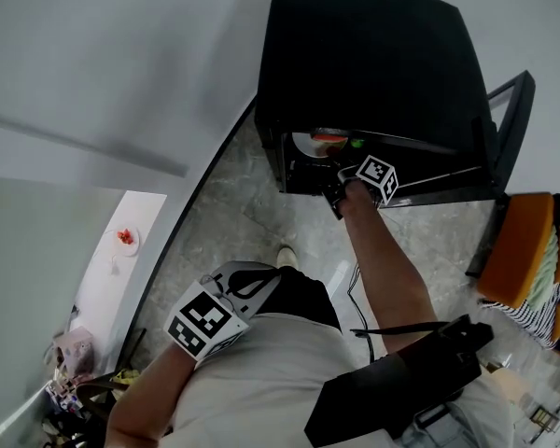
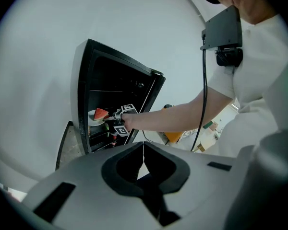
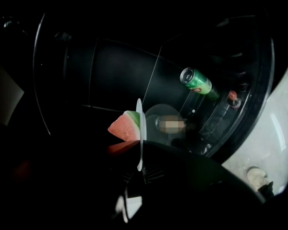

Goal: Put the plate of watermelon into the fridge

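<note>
My right gripper (image 1: 347,183) is clamped on the plate (image 3: 139,128) rim, with the watermelon (image 3: 125,127) just inside the fridge (image 1: 373,54). I should hold it level, set it deeper inside, then release. My left gripper (image 2: 143,162) is closed and empty, outside the fridge.

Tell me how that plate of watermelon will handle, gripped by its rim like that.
The plate looks thin and rigid, so it probably won't flex. Pinched at one edge by the right tool, it may tilt. The watermelon wedge sits loose and could slide.
</note>
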Demonstrator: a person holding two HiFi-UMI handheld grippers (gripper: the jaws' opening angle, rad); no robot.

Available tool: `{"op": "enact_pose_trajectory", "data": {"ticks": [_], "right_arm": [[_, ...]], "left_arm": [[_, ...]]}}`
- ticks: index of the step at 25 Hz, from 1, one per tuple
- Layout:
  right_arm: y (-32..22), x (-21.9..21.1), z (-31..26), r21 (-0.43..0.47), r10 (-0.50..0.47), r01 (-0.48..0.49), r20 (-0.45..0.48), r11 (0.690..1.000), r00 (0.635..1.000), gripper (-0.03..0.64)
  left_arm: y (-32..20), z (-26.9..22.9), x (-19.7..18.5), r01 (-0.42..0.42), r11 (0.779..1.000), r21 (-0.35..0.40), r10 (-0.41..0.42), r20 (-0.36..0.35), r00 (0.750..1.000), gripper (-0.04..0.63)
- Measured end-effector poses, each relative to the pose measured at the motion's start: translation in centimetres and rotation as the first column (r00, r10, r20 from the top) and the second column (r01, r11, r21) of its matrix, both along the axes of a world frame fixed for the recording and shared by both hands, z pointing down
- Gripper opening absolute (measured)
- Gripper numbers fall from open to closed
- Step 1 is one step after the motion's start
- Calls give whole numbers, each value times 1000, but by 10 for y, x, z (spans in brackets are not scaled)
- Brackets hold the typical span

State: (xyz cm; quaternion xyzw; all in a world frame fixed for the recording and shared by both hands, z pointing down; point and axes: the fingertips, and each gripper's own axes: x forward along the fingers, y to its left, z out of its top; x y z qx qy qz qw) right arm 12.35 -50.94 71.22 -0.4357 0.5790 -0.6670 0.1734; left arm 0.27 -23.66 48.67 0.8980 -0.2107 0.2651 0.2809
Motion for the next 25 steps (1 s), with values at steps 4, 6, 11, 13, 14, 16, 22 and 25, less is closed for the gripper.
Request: {"op": "enact_pose_trajectory", "data": {"ticks": [4,6,11,13,14,16,22,25], "right_arm": [[-9,2,4,7,-1,1,-32,1000,999,25],[-12,4,4,9,-1,2,-56,1000,998,25],[-14,5,4,35,-58,65,-173,997,983,34],[-16,5,4,44,-91,105,-238,994,967,44],[-16,5,4,45,-109,126,-273,991,956,54],[-16,4,5,33,-145,165,-338,986,930,72],[-14,5,11,-40,-250,271,-527,962,812,118],[-15,7,12,-57,-275,298,-577,953,769,129]], "left_arm": [[-4,2,1,0,1000,4,0,-2,1000,12],[-5,3,1,2,1000,5,-2,-2,1000,12],[-6,3,0,-2,1000,6,2,-4,1000,12],[-6,3,-1,2,1000,4,-2,-7,1000,12],[-5,3,-1,4,1000,3,-4,-9,1000,12],[-5,3,-1,3,1000,4,-3,-10,1000,12],[-3,3,-4,8,1000,-1,-8,-14,1000,12],[-2,3,-6,8,1000,0,-8,-11,1000,12]]}}
